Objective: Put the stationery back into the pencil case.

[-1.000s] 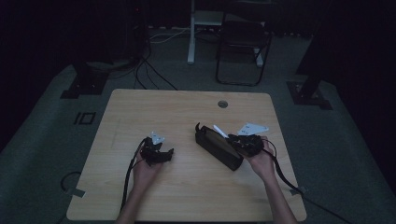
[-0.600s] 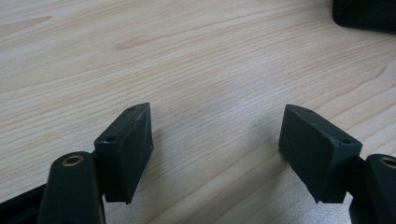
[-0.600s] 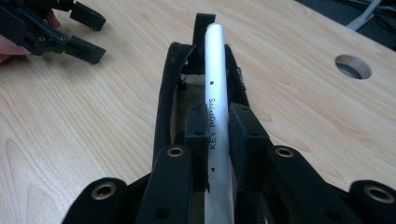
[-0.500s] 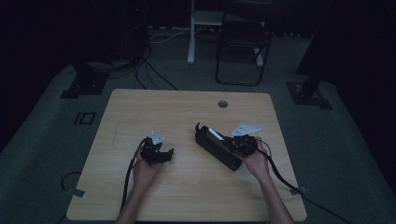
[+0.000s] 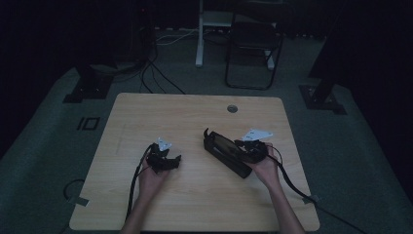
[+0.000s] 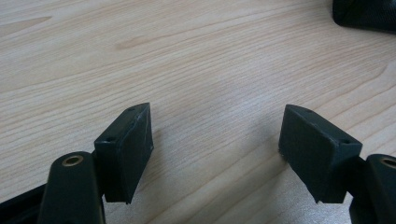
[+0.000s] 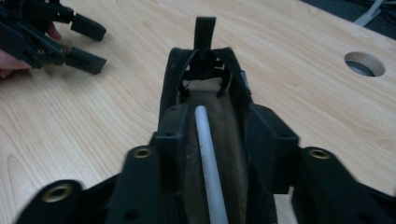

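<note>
Flanking the near end of a black pouch [image 7: 170, 79], the right fingers [image 7: 170, 128] stand part open, having just been opening. The pouch's mouth lies between them. I cannot tell whether they sit just inside its rim or just outside it, or whether they press on the fabric. A white rod [image 7: 205, 140] lies inside the pouch, along its brown lining.

The left fingers [image 6: 128, 149] are well apart from the pouch, off its left side. They are spread wide with nothing between them, low over the bare surface [image 5: 195, 112].

The pouch lies flat on the surface, right of the middle. Its far end carries an upright pull tab [image 7: 205, 28], and a round hole [image 7: 364, 64] in the surface sits beyond that end.

My guess is that the pouch is light and soft. Its walls should sag or fold when pinched, and the whole thing may slide on the smooth wood unless something pins it. The rim near the mouth or the stiff tab look like the best places to take hold. The rod is thin, smooth and rigid, so it will likely roll, and it is probably best taken across its middle.

The pouch's long axis runs on a slant in the high view. The tab end points away from the person and to the left, and the open end points back toward the right hand [image 5: 265, 168]. The rod lies along the same line.
</note>
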